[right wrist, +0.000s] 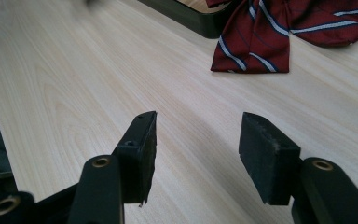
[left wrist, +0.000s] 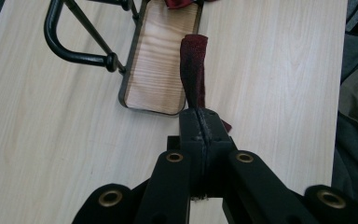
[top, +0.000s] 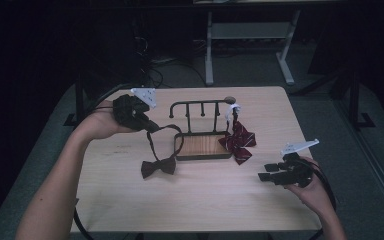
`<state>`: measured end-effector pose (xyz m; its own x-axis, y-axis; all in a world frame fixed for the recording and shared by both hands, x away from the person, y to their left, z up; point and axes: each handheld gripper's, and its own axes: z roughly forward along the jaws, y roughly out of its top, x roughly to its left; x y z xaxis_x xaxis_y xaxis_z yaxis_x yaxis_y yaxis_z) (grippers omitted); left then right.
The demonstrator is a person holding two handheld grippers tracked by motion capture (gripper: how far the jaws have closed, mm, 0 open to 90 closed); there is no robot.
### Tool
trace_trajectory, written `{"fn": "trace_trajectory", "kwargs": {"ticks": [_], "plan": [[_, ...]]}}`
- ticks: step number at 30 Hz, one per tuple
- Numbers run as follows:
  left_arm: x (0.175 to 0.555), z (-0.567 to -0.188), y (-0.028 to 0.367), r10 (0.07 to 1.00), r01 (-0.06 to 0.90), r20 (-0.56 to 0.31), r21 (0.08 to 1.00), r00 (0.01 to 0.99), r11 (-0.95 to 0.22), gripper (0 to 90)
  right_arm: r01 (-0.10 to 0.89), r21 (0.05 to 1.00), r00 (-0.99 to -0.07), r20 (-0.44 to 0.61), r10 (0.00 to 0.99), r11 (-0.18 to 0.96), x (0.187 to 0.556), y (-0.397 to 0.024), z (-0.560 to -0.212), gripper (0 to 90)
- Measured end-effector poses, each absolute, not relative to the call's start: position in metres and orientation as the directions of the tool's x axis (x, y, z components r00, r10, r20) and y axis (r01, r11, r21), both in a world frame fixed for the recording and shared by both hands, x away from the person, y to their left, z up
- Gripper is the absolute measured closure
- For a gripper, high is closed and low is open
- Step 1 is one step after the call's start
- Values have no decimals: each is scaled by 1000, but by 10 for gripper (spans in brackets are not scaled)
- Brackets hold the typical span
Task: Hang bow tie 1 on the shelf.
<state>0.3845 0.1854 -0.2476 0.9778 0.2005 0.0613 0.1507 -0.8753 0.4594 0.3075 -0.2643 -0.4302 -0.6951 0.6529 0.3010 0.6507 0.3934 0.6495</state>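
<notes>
The pale wood counter (top: 190, 195) carries a black metal rack (top: 200, 107) on a wooden-floored tray (top: 202, 146) at its middle. The rack's rail runs left to right across the counter, with the tray's long side parallel to it.

A striped dark red bow tie (top: 237, 140) hangs from the rack's right end and spreads onto the counter beside the tray. The right gripper view shows its pale and dark stripes (right wrist: 256, 32) clearly, which the high view barely resolves.

A dark bow tie (top: 158, 166) lies on the counter left of the tray, its bow lengthwise left to right, its strap (top: 152, 137) looping up to the left tool (top: 147, 122). That tool is clamped tight on the strap; the left gripper view shows the strap (left wrist: 194, 70) as dark red fabric running straight ahead over the tray's corner.

The right tool (right wrist: 196, 154) hovers near the counter's right edge, jaws spread wide, holding nothing.

No writing is readable anywhere.
</notes>
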Motion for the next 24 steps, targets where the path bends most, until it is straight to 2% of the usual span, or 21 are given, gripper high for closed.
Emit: {"fn": "trace_trajectory", "kwargs": {"ticks": [24], "plan": [[419, -235, 182, 280, 219, 86, 424, 956, -879, 899, 643, 655, -700, 290, 653, 398, 307, -266, -429, 462]]}}
